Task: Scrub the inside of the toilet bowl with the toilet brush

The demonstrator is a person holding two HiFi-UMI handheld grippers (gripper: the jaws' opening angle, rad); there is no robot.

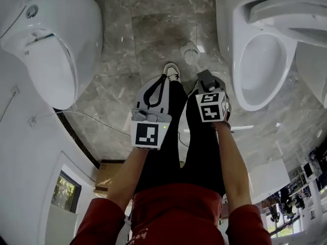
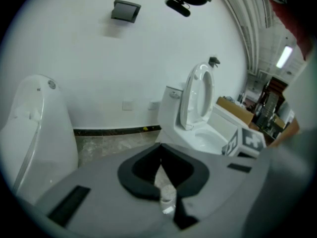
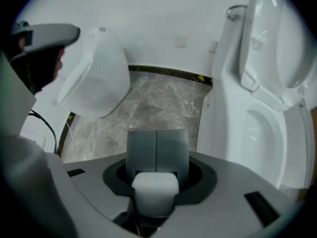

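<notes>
— Toilet bowl (image 1: 261, 65): where do we see it?
— Open, with the seat up, just to the right of our right gripper (image 1: 206, 79).
— What do we hold?
— Right jaws are clamped on a white handle (image 3: 154, 190). Our left gripper (image 1: 164, 79), beside it, is closed and empty.

Both forearms (image 1: 125, 177) bare, red sleeves (image 1: 102, 218) at elbows, held forward side by side above own legs (image 1: 176, 152). Left gripper (image 1: 162, 80) slanted forward and down, jaws met tip to tip, nothing between. Right gripper (image 1: 206, 78) pointed steeply down, jaw tips together, white handle (image 3: 155, 192) clamped between them nearer base. Marker cubes (image 1: 149, 134) faced head camera.
</notes>
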